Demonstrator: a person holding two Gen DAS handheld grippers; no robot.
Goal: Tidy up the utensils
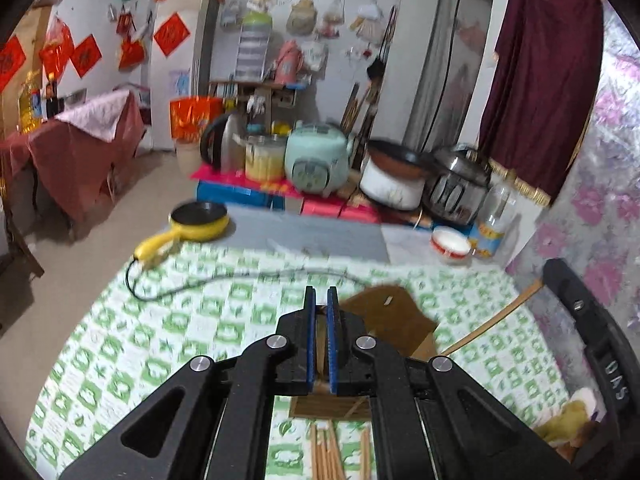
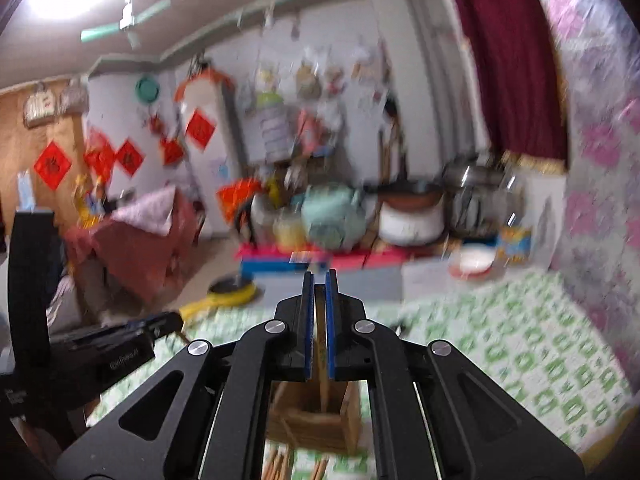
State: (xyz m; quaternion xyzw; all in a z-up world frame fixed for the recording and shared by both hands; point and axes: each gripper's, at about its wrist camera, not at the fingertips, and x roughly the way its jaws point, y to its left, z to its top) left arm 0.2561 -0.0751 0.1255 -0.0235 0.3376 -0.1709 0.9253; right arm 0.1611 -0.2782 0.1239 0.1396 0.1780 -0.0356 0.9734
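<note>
Green-and-white checked cloth covers the table, with cookers crowded behind. From the left wrist, the left gripper has its pads nearly together, pinching what looks like a thin wooden stick; loose chopsticks lie below, beside a brown wooden holder. From the right wrist, blurred by motion, the right gripper clamps a chopstick above the holder's open box. A hurried swing could miss the opening, or tip the holder and scatter sticks.
</note>
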